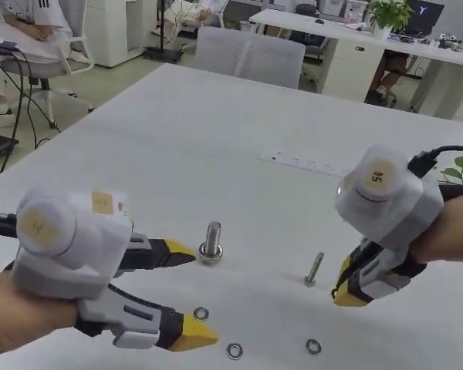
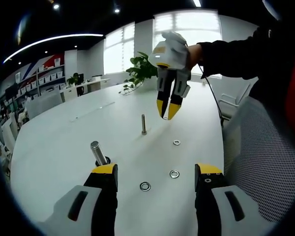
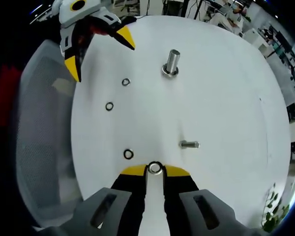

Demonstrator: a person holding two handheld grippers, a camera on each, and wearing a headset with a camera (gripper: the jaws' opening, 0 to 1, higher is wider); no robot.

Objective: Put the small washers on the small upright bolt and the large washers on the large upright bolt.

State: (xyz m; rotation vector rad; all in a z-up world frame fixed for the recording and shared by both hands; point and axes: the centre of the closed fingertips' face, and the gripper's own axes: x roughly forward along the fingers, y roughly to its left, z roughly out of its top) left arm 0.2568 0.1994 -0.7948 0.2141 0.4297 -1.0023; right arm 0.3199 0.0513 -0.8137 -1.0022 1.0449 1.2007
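Observation:
A large upright bolt (image 1: 211, 242) (image 2: 98, 152) (image 3: 172, 62) stands mid-table, and a thin small bolt (image 1: 314, 269) (image 2: 143, 124) (image 3: 189, 144) stands to its right. Three loose washers lie near the front edge: one (image 1: 201, 314), a second (image 1: 234, 351) and a third (image 1: 313, 347). My left gripper (image 1: 191, 293) (image 2: 157, 172) is open, its jaws spread just left of the large bolt, with two of the washers (image 2: 145, 186) (image 2: 174, 174) ahead of them. My right gripper (image 1: 346, 294) (image 3: 155, 169) is shut on a silver washer (image 3: 155, 168), just right of the small bolt.
The white table (image 1: 216, 139) stretches far ahead. A white power strip (image 1: 305, 163) lies beyond the bolts. A grey chair (image 1: 251, 54) stands at the far edge and a plant (image 1: 461, 171) at the right. A mesh chair back (image 3: 44, 137) is near me.

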